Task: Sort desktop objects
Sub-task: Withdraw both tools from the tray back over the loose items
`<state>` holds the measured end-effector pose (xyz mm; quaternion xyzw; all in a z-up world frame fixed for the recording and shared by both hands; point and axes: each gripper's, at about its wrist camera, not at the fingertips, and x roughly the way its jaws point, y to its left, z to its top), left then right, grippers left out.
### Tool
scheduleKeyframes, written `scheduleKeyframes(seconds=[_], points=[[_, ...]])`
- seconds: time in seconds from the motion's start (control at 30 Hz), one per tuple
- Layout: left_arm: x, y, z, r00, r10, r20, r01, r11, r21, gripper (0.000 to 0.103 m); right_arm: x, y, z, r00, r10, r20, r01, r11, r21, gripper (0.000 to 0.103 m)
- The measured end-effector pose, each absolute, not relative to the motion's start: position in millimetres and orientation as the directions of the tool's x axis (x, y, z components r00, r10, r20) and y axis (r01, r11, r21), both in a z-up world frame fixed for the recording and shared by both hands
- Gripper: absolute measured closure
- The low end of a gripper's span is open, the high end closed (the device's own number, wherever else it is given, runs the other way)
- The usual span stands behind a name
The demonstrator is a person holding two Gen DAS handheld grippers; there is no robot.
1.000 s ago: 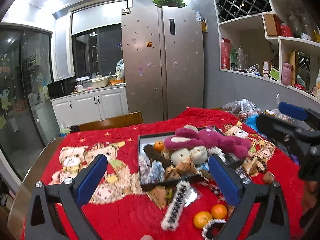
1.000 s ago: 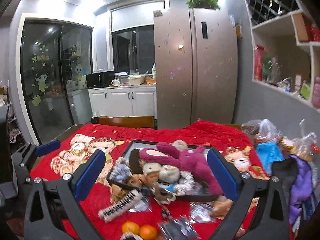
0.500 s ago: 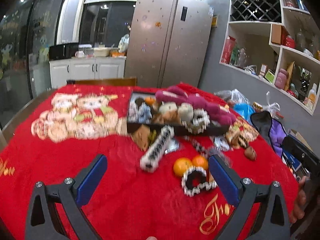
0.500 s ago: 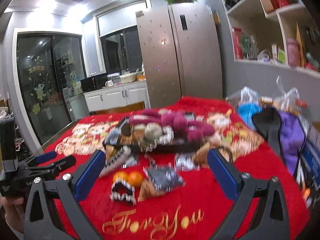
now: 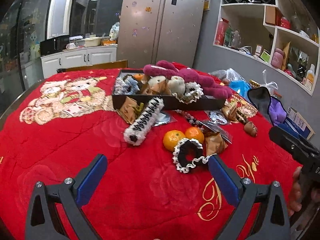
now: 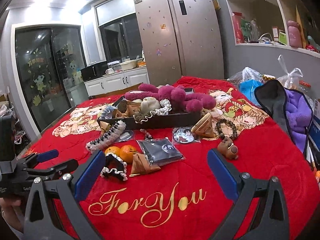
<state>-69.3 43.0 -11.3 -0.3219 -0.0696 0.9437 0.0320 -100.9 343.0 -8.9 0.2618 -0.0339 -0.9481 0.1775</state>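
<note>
Red plush blanket covers the table in the left wrist view, soft and quilted. Over it the left gripper hangs with its blue-padded fingers wide apart, holding nothing. Just ahead lie a frilly black scrunchie touching two glossy oranges, and a fuzzy white-and-black roll whose long axis slants toward the dark tray.

From the right wrist, the right gripper is likewise spread and empty above gold "For You" lettering. A magenta plush toy sprawls across the tray's heap; a flat grey packet lies between the fingers' line.
</note>
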Motion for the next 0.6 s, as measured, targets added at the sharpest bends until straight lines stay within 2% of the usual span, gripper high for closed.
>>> scheduleKeyframes(seconds=[0.23, 0.6], points=[[-83.1, 52.4, -19.2, -0.756, 0.128, -0.642, -0.046, -0.989, -0.142, 0.000, -117.6, 331.6, -15.1, -0.783, -0.351, -0.513, 0.345, -0.932, 0.111, 0.000], [-114.4, 53.0, -43.1, -0.683, 0.158, -0.713, -0.046, -0.984, -0.174, 0.000, -147.0, 300.2, -42.8, -0.648, -0.464, -0.604, 0.466, -0.869, 0.166, 0.000]])
